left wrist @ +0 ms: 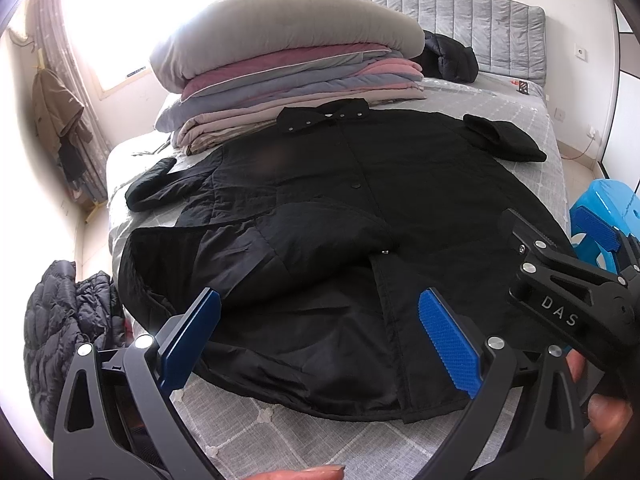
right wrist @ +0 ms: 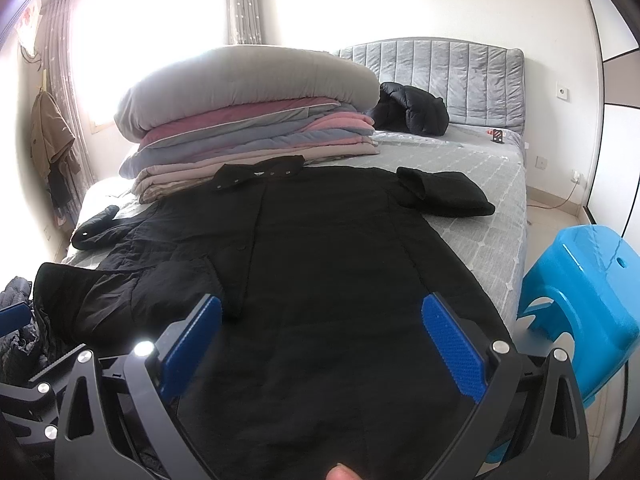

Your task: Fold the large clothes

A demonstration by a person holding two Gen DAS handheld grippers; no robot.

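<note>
Pretty ordinary bedroom: a bed [right wrist: 492, 184] with a grey diamond-quilted cover and a padded grey headboard [right wrist: 452, 76] sits against a plain white wall with a socket [right wrist: 563, 91], and a stack of folded quilts [right wrist: 252, 120] is piled near the head end. The window [right wrist: 152, 40] on the left is totally blown out with daylight, patterned curtains [right wrist: 244, 4] hanging beside it and a brown jacket [right wrist: 50, 136] hung in the corner. A bright blue plastic stool [right wrist: 584, 300] stands on the pale floor at the bed's right side.

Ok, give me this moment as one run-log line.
stage: pre-fold | black coat: spread on bed, front flap turned back | left tool: open, above hem | right tool: open, above hem
</note>
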